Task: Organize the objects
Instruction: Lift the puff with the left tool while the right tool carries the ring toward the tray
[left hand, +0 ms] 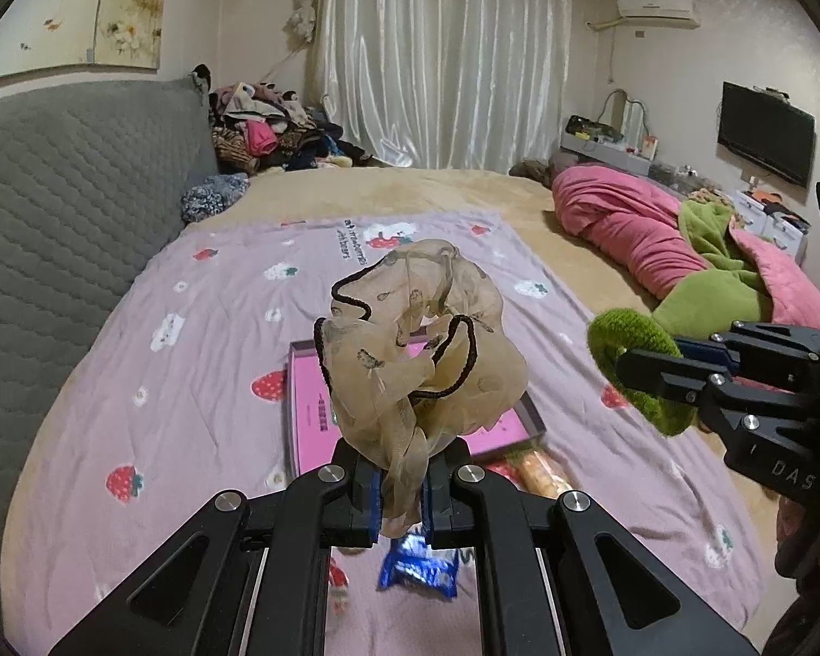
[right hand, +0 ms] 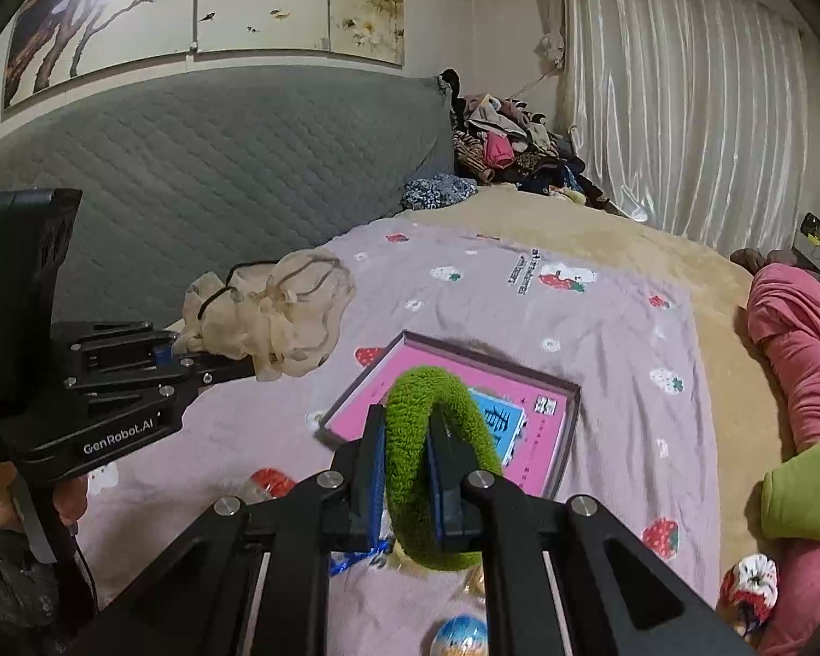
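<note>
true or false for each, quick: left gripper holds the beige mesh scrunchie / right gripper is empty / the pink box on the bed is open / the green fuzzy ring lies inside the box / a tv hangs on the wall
1. The left gripper is shut on the beige mesh scrunchie. True.
2. The right gripper is empty. False: it is shut on the green fuzzy ring.
3. The pink box on the bed is open. True: its pink inside shows, with a blue card in it.
4. The green fuzzy ring lies inside the box. False: it is held up in the air in front of the box.
5. A tv hangs on the wall. True.
</note>
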Demonstrator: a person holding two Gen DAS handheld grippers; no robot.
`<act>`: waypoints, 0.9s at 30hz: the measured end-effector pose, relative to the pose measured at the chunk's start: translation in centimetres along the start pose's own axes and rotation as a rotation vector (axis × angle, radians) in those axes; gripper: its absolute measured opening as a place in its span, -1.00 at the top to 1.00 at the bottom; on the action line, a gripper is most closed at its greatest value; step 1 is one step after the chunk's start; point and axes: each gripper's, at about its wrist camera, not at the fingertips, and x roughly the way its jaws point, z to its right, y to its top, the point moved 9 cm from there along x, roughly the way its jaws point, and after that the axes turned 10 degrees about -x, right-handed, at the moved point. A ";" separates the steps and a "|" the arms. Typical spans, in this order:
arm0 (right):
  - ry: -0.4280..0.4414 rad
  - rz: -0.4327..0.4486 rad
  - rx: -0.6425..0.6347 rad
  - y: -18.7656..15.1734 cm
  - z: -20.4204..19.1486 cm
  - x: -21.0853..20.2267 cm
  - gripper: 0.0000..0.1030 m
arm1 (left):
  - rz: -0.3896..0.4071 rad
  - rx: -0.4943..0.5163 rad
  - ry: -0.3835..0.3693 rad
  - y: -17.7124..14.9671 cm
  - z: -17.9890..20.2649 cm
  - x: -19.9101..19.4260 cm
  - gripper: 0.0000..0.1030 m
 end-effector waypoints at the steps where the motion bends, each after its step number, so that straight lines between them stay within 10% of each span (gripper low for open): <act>1: 0.006 0.000 0.004 0.3 0.3 0.3 0.74 | -0.005 -0.002 -0.001 0.4 0.0 0.6 0.81; 27: 0.028 -0.173 0.121 -1.8 10.8 18.1 0.74 | -0.207 -0.096 0.022 2.4 -4.5 22.1 0.79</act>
